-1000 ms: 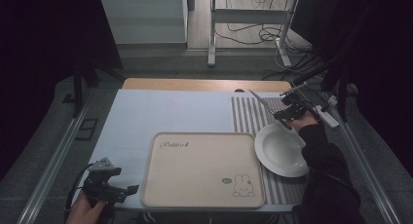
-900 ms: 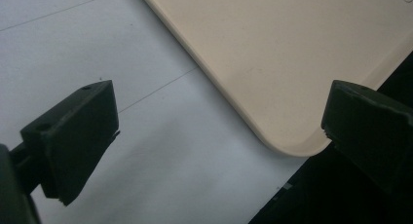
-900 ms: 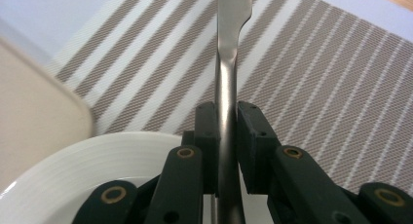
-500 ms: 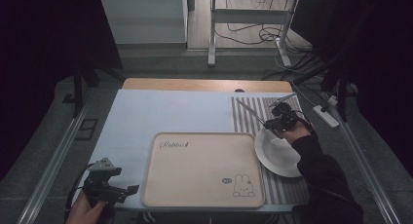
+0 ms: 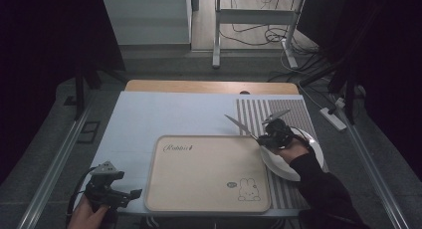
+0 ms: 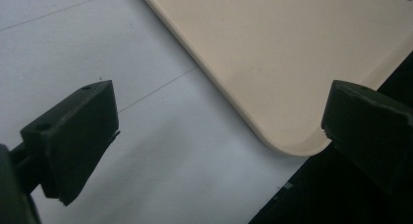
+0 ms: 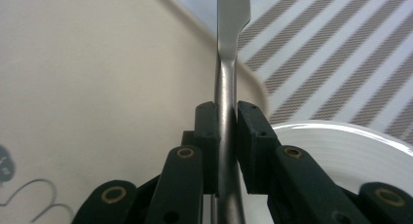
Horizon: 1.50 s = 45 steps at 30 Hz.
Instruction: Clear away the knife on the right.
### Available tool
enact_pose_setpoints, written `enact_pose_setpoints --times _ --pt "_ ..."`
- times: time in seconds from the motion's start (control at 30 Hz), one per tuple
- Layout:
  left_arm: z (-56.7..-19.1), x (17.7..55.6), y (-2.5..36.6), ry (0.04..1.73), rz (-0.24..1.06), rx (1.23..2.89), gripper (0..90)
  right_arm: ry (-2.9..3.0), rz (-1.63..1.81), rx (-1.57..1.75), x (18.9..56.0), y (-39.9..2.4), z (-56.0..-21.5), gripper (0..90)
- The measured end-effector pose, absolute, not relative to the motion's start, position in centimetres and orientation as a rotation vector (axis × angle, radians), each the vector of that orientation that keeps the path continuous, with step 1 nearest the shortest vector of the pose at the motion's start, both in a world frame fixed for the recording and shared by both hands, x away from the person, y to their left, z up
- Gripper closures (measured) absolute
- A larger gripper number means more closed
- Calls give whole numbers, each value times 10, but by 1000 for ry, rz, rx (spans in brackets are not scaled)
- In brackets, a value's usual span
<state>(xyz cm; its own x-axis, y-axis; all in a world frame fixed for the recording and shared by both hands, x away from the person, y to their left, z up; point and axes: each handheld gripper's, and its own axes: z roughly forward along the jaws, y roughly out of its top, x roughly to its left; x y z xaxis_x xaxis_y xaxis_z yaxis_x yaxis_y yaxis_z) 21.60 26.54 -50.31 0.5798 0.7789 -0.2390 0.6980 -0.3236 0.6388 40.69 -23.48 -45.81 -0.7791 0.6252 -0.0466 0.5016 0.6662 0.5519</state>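
you are gripping a knife [image 7: 227,83] in your right gripper [image 5: 272,133], holding it over the beige tray's [image 5: 209,174] far right edge; your left gripper [image 5: 112,193] is resting open at the worktop's [image 5: 164,114] near left corner.

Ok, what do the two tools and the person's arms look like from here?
Both tools are black with two blocky black jaws. The left tool carries a grey three-cornered plate on top and trails a black cable. The right tool shows brass-coloured rivets at its linkage joints in its own view. The right arm wears a dark long sleeve.

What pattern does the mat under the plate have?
Grey and white stripes on the mat, clearest in the right gripper view.
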Motion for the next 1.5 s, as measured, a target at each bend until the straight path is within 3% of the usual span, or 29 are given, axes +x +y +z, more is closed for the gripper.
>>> enact_pose_setpoints --times 0.27,0.37,0.57,0.9,1.27,1.5 --pt "-503 216 265 1172 144 2091 13 2703 780 820 377 -211 -465 802" --pt "-503 216 265 1171 145 2092 12 2723 849 786 365 -205 -465 900" --pt "-503 216 265 1167 146 2100 13 2733 796 773 348 -194 -467 900" --pt "-503 216 265 1167 146 2101 13 2753 689 792 354 -191 -490 900" --pt "-503 216 264 1166 146 2104 13 2784 681 821 335 -201 -495 900" --pt "-503 217 264 1167 150 2105 13 2717 641 894 352 -210 -499 900"
